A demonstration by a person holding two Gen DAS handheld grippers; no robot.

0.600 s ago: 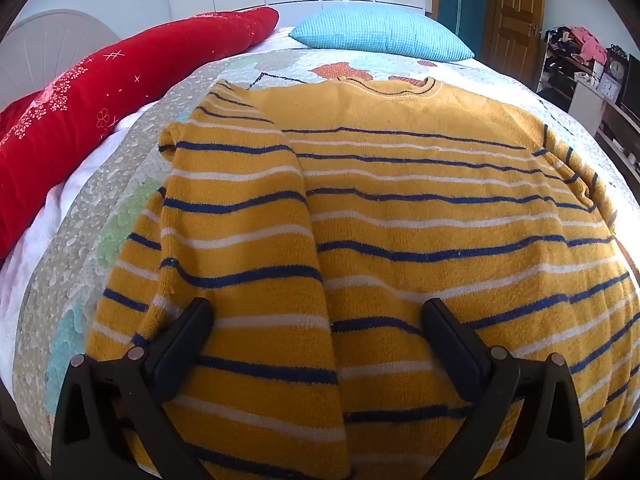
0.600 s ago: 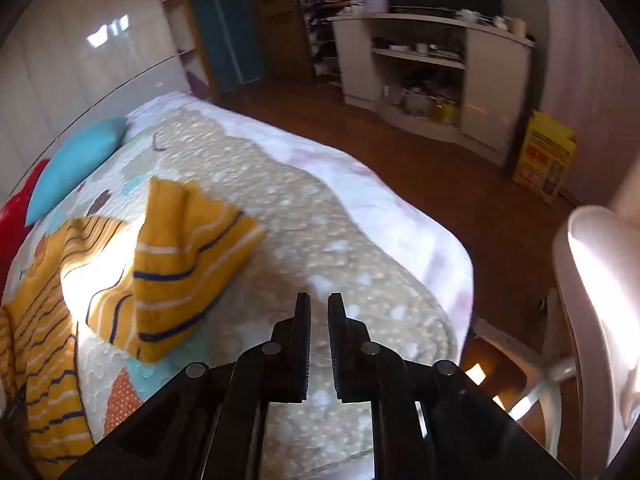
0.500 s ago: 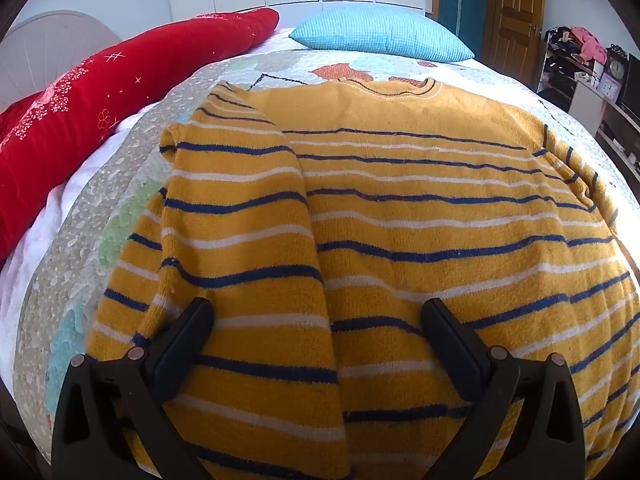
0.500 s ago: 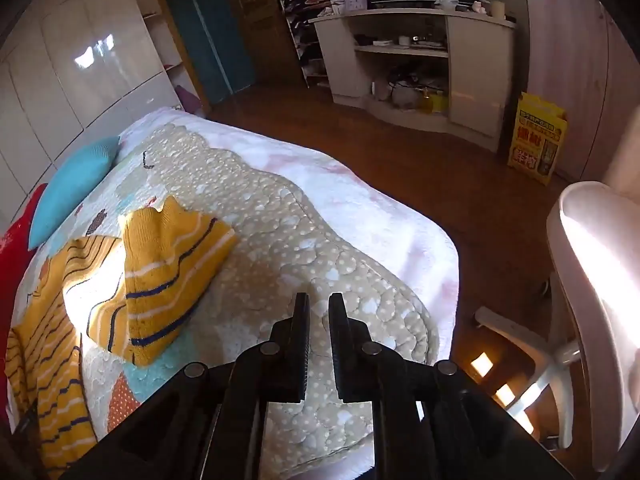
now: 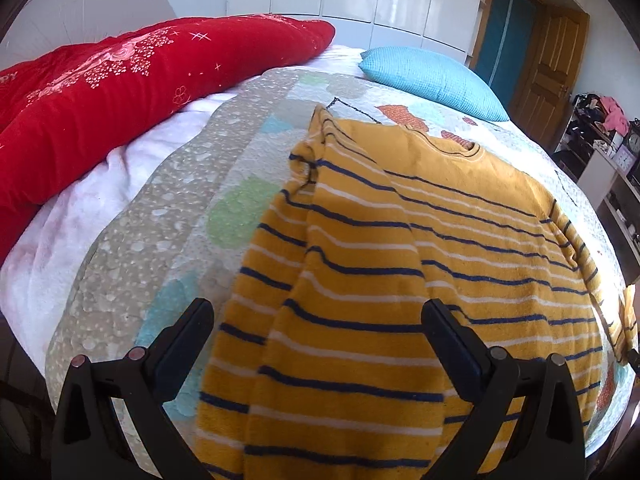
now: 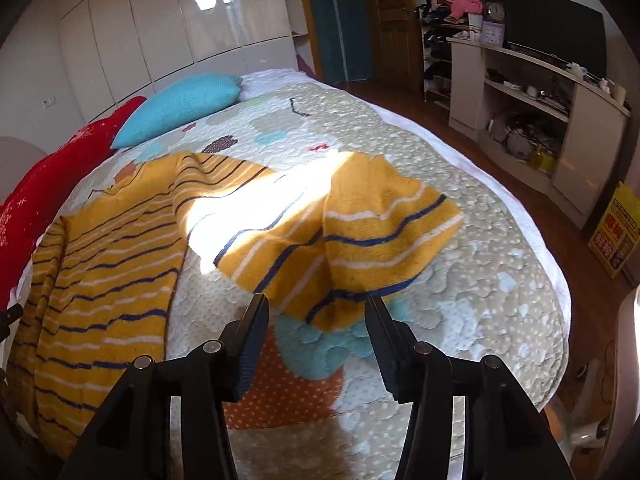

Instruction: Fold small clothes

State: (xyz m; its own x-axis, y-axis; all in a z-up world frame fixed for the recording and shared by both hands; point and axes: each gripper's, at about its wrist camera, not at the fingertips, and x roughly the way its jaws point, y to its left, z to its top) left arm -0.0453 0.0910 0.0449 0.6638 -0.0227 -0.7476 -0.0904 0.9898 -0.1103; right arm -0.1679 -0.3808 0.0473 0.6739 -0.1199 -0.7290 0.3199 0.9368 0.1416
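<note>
Right gripper (image 6: 316,312) fingers parted, nearing yellow striped sweater (image 6: 340,220) sleeve

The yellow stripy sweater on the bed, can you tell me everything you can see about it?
The yellow sweater looks soft and fuzzy, with thin dark blue and white stripes and a round neck at its far end. It lies spread out on the patterned quilt. One sleeve is folded over its front. The other sleeve sticks out sideways, rumpled, partly in bright sunlight. The open right tool hovers by that sleeve's end; neither tool grips the sweater.
</note>
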